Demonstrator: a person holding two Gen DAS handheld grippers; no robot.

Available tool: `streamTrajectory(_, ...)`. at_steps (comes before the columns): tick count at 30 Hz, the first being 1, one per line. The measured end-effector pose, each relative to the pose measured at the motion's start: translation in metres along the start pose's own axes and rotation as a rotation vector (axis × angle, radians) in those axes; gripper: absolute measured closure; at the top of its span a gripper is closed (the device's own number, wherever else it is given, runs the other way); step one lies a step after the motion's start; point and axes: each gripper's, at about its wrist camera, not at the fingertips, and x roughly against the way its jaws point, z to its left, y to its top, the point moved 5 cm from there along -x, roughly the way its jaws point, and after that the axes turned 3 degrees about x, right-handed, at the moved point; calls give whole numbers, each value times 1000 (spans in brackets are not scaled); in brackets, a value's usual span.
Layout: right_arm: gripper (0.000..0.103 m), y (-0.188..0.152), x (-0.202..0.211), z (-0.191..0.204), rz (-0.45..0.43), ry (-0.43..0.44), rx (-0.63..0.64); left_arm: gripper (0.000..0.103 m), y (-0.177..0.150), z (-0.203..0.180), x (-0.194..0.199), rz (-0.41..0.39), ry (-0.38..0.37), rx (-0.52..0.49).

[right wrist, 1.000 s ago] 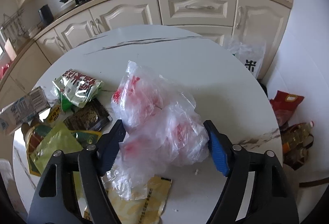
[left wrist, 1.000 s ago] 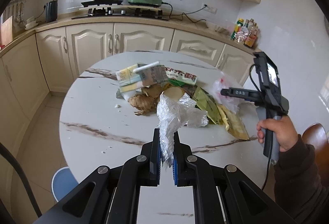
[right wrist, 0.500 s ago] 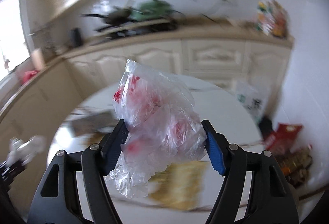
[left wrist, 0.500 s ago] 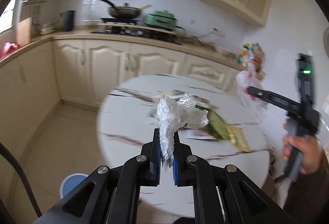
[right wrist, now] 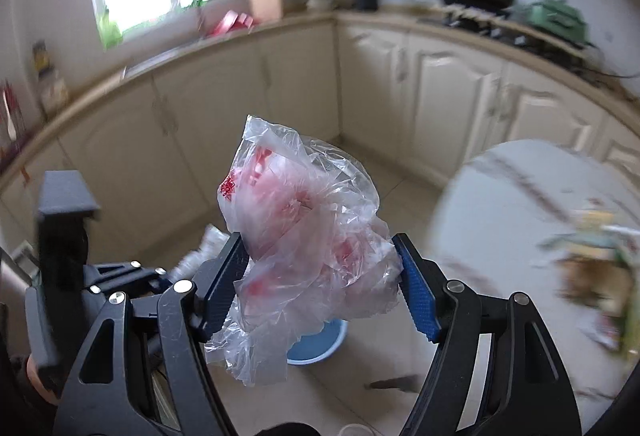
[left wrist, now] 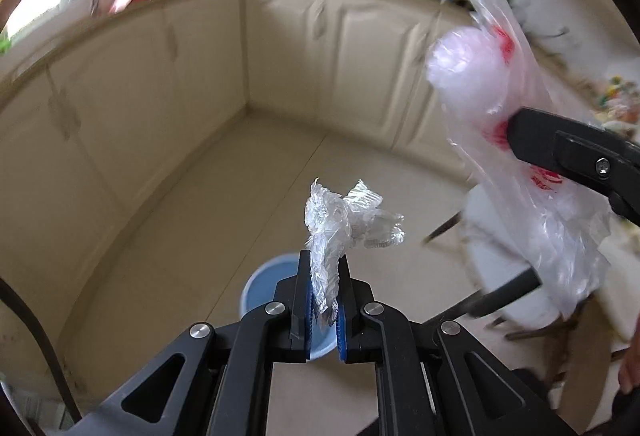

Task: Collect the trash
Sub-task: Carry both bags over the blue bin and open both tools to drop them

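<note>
Left gripper [left wrist: 323, 310] was clamped tight on crumpled clear wrap [left wrist: 344, 224], right gripper [right wrist: 322, 282] spread wide, squeezing a red-printed plastic bag [right wrist: 304, 236], both above the blue bin [left wrist: 260, 286].

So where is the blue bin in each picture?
Left wrist view: the blue bin sits on the floor, low in the middle, partly behind the left gripper.
Right wrist view: low in the middle, peeking out under the red-printed plastic bag.
Shared landmark: the cream cabinets.
</note>
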Motion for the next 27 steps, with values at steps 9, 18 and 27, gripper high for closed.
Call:
streamTrajectory(9,33,-86,-201,3,354,-45,-27,97,-57,30,-136,289,-4,52)
streamTrajectory(18,33,-155,-298,-31,579,-13,-137,66,-76,27,-218,481,-6,83)
streamTrajectory(27,29,-171,-329,-29,616,61,-199,58,-56,52,-190,424,83,179)
